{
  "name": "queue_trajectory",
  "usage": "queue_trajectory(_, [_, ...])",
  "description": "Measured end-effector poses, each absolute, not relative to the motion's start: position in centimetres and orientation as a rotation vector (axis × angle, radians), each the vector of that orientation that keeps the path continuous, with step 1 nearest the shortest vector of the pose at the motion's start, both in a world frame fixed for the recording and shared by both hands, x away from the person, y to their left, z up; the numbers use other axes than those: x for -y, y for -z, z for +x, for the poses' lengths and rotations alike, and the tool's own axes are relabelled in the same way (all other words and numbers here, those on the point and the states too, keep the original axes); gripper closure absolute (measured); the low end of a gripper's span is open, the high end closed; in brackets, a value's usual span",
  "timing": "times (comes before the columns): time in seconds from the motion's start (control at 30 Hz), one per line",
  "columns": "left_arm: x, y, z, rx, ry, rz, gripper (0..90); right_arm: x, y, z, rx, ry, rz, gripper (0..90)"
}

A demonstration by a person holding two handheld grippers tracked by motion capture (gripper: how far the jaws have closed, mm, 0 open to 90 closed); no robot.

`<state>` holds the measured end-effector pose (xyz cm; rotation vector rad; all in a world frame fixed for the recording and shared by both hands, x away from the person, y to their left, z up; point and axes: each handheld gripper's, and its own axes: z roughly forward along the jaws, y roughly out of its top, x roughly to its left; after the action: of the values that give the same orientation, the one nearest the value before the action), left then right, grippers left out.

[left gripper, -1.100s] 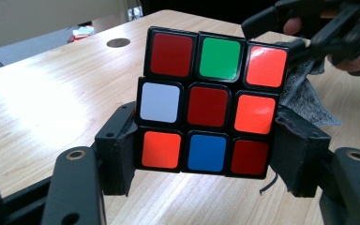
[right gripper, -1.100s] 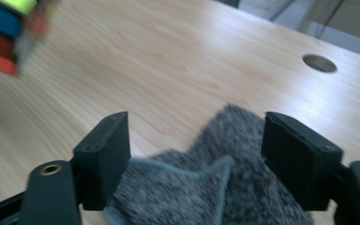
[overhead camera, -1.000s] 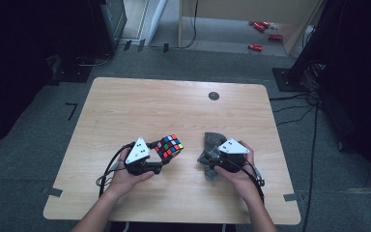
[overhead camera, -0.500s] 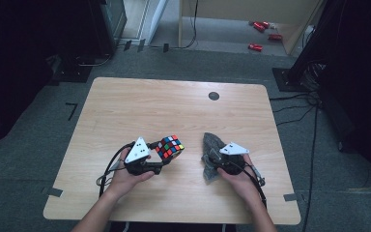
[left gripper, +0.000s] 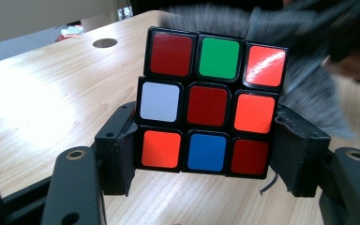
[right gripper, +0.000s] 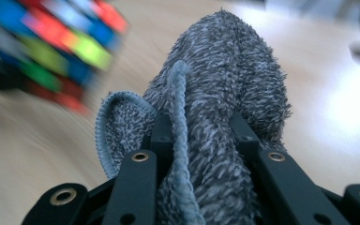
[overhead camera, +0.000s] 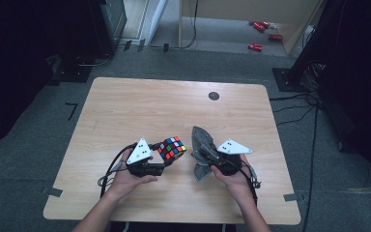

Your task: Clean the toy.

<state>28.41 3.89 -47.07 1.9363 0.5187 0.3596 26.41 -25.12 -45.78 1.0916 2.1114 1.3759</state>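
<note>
Cube (left gripper: 212, 107) sits clamped between the left gripper's (overhead camera: 160, 166) jaws, held just above the table (overhead camera: 140, 111) near its front edge, left of centre. Just beside it, the right gripper (overhead camera: 204, 158) has been closing its jaws, and they now pinch a bunched grey cloth (right gripper: 225, 93). Both pick-ups look done; wiping the cube seems to be what remains, since cloth and cube are not yet touching. Behind them the tabletop lies bare to the far edge, apart from a small round hole (overhead camera: 214, 95).
</note>
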Motion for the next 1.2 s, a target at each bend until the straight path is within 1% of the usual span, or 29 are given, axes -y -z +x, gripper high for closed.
queue_trajectory(0.13, [-3.4,47.3,28.1,-0.492,-0.392,1.963,34.4,23.5,43.5,25.1,-2.071,-1.475,1.0,70.1])
queue_trajectory(0.27, [-3.0,47.2,27.6,-0.445,-0.39,1.96,34.4,22.7,42.6,24.5,-2.095,-1.624,1.027,69.4])
queue_trajectory(0.33, [-2.7,47.1,27.3,-0.416,-0.376,1.961,34.4,22.4,42.8,24.5,-2.102,-1.644,1.044,69.5])
queue_trajectory(0.47, [-2.5,47.0,26.8,-0.388,-0.438,1.97,34.5,22.2,43.9,24.8,-2.096,-1.605,1.064,69.3])
queue_trajectory(0.63, [-2.7,46.9,27.1,-0.411,-0.408,1.963,34.7,22.9,44.5,25.3,-2.087,-1.562,1.131,69.0])
queue_trajectory(0.87, [-2.0,46.9,26.5,-0.384,-0.396,1.965,34.9,21.4,42.8,24.0,-2.093,-1.569,1.011,67.6])
queue_trajectory(0.93, [-2.1,46.8,26.6,-0.393,-0.397,1.963,34.8,21.9,43.1,24.4,-2.085,-1.57,1.035,67.4])
queue_trajectory(1.03, [-2.4,46.8,26.9,-0.423,-0.397,1.974,34.7,22.9,44.6,25.3,-2.075,-1.527,1.11,67.3])
queue_trajectory(1.1, [-2.5,46.9,27.1,-0.435,-0.379,1.973,34.7,23.1,45.1,25.3,-2.078,-1.545,1.141,67.9])
queue_trajectory(1.2, [-2.3,46.9,27.1,-0.445,-0.364,1.962,34.7,22.5,44.2,24.7,-2.075,-1.597,1.091,68.0])
